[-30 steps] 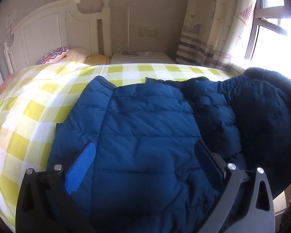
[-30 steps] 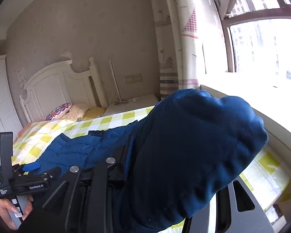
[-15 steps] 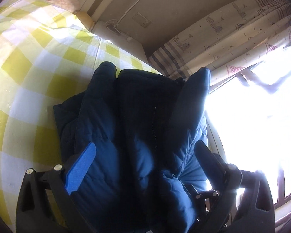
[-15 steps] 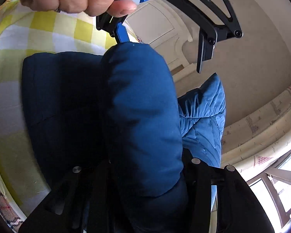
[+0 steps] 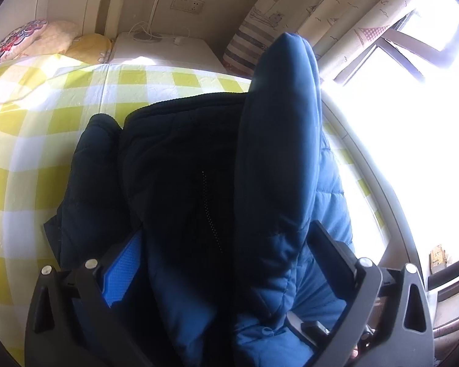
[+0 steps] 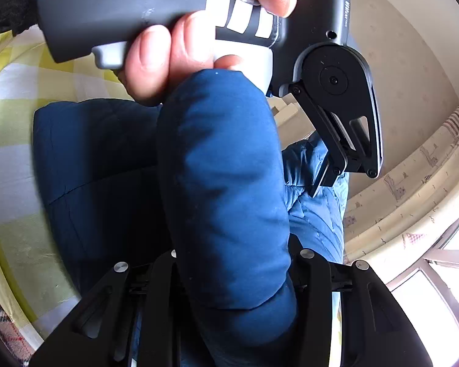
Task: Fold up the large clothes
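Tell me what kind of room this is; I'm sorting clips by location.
Most likely a bedroom. The blue padded jacket lies on a bed with a yellow checked sheet, pillows sit at its head, and a patterned curtain hangs beside a bright window.

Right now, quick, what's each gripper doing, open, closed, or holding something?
Left tongs: jaws stand wide around bunched blue jacket; whether they grip it cannot be told.
Right tongs: closed on the jacket's padded fold.

Nothing I can read here; the small white lettering on my left gripper's [image 6: 336, 180] black housing, at one o'clock, is too blurred.
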Demonstrator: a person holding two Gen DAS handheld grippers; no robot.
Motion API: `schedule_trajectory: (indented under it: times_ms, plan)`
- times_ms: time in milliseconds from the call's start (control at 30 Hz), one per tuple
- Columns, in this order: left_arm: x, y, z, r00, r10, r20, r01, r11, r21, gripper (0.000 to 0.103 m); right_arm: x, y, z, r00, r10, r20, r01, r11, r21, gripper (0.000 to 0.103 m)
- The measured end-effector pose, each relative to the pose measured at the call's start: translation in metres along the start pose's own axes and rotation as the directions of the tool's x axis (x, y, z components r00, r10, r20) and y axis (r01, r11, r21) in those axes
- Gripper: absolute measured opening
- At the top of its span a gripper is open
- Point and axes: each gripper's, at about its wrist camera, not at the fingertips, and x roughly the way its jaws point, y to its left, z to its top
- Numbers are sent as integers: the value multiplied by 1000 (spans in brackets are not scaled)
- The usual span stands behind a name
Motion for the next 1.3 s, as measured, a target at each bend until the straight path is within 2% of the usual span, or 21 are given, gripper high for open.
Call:
schedule_trajectory:
  times_ms: [133,200,300,400,500,600,667,700,733,767,800,833,867,933,967,1033,1067,1133,1233,1300]
  plan:
    - [12,-13,8,996,74,-57,-68,991,111,101,-11,1,-1,999,1,38,-2,999,41,43]
    - [14,-5,8,997,19,-78,-12,996,88,101,-14,-4,-3,999,1,48,-4,998,66,41]
    - [7,15,-2,995,-80,-60,82,996,27,101,-18,-7,-5,998,1,62,-6,997,80,40]
    - [7,31,-12,983,-165,-75,162,986,-41,101,-19,-5,-5,997,-4,76,-2,996,89,40]
    - [5,30,-13,979,-185,-90,182,983,-37,100,-18,-9,-3,997,-8,80,-1,994,113,40]
    - [1,17,0,974,-215,-66,213,977,-30,100,-16,-9,0,997,-15,73,7,994,109,40]
    - [4,3,11,979,-190,-70,190,982,2,99,-16,-6,1,997,-18,70,11,994,108,40]
    - [8,-8,14,985,-152,-83,156,987,36,97,-16,-6,1,998,-19,65,12,994,109,40]
    - [14,-18,15,991,-94,-96,101,992,73,85,-16,-5,1,998,-23,59,16,994,108,40]
    - [18,-24,15,994,-31,-101,42,993,108,65,-14,-5,1,998,-20,52,14,994,106,40]
    - [21,-30,13,995,-20,-97,33,990,135,58,-14,-3,2,999,-21,43,16,994,105,41]
    - [20,-36,10,997,-7,-78,20,985,169,44,-16,0,3,999,-24,41,20,994,104,41]
    - [17,-40,7,998,6,-56,4,981,194,34,-16,2,3,999,-30,42,26,995,100,43]
    - [11,-41,3,1000,12,-23,-7,980,201,28,-20,3,4,999,-18,43,14,997,82,48]
    - [9,-39,3,1000,6,-10,-4,980,197,24,-26,4,4,999,-5,47,1,997,74,59]
    - [3,-34,1,1000,-6,12,4,983,183,20,-47,1,-4,997,-9,70,3,997,80,74]
    - [0,-33,0,1000,-6,23,1,983,186,19,-59,-3,-13,996,-14,89,4,995,104,85]
    - [-5,-33,-1,999,-2,47,-7,981,193,18,-75,-14,-38,997,-33,73,19,983,183,87]
    - [-9,-40,-5,998,5,70,-20,978,207,18,-76,-32,-76,998,-54,-24,58,947,315,87]
    - [-11,-38,-5,997,2,74,-17,980,199,18,-70,-34,-90,996,-34,-87,61,939,339,87]
